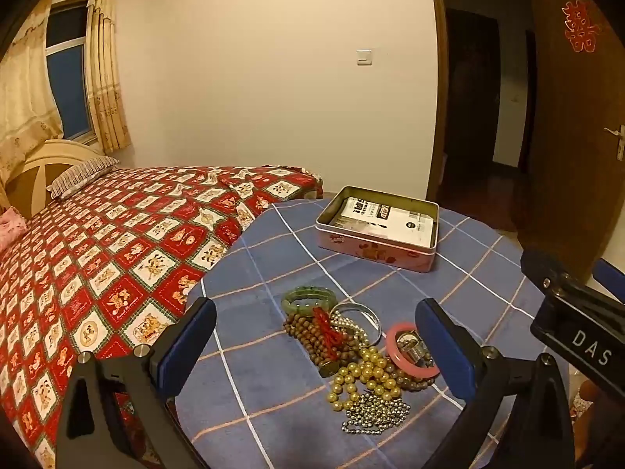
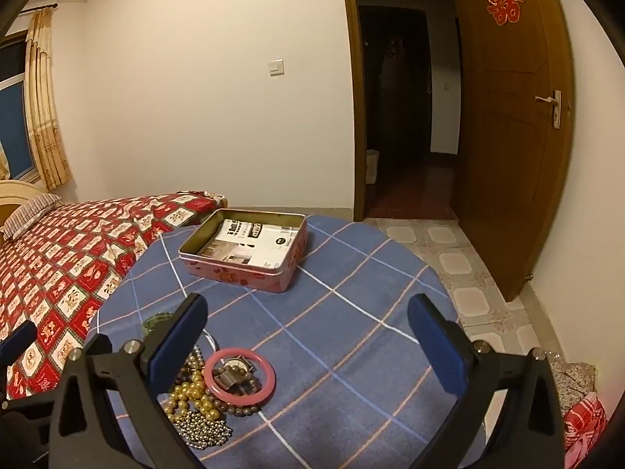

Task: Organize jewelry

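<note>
A pile of jewelry lies on the blue checked tablecloth (image 1: 273,351): a green jade bracelet (image 1: 308,298), brown wooden beads (image 1: 308,336), a red tassel (image 1: 330,332), a silver bangle (image 1: 361,314), a pink bangle (image 1: 410,349) (image 2: 240,375), gold pearls (image 1: 363,375) (image 2: 191,391) and a steel ball chain (image 1: 377,414) (image 2: 203,430). An open pink tin (image 1: 377,230) (image 2: 246,250) holding printed paper stands farther back. My left gripper (image 1: 316,344) is open above the pile. My right gripper (image 2: 308,336) is open and empty, just right of the pile; it also shows in the left wrist view (image 1: 562,293).
A bed with a red patterned cover (image 1: 117,242) borders the round table on the left. An open wooden door (image 2: 508,117) and a tiled floor (image 2: 461,265) lie to the right. Red cloth (image 2: 586,418) sits low at the right.
</note>
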{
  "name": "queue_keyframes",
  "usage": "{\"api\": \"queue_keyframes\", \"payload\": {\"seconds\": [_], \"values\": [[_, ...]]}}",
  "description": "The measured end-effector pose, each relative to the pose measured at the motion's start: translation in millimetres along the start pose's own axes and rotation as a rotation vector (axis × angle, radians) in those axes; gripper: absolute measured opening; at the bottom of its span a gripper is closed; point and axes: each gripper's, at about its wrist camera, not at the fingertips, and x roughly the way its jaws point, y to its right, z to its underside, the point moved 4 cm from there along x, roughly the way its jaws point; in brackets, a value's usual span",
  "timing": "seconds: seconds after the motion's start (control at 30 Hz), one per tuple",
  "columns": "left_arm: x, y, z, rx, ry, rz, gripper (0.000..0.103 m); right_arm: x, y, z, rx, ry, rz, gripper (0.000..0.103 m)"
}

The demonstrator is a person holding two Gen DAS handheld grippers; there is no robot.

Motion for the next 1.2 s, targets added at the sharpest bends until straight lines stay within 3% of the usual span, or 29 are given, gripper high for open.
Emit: {"api": "queue_keyframes", "payload": {"seconds": [0.57, 0.7, 0.83, 0.93, 1.0, 1.2], "values": [[9, -16, 3, -0.015, -0.021, 0.032, 0.102, 1, -6, 2, -0.029, 0.002, -0.009, 0.103], [27, -38, 11, -0.032, -0.067, 0.046, 0.102, 8, -2, 1, -0.032, 0.000, -0.005, 0.103], [59, -61, 24, -0.056, -0.139, 0.012, 0.102, 31, 5, 9, -0.043, -0.040, -0.041, 0.103], [78, -68, 31, -0.051, -0.161, 0.011, 0.102, 54, 4, 21, -0.062, -0.118, -0.113, 0.087], [85, -69, 34, -0.017, -0.153, 0.000, 0.102, 67, 0, 30, -0.075, -0.169, -0.159, 0.070], [110, -77, 39, 0.014, -0.183, -0.016, 0.102, 96, -10, 66, -0.143, -0.318, -0.261, 0.045]]}}
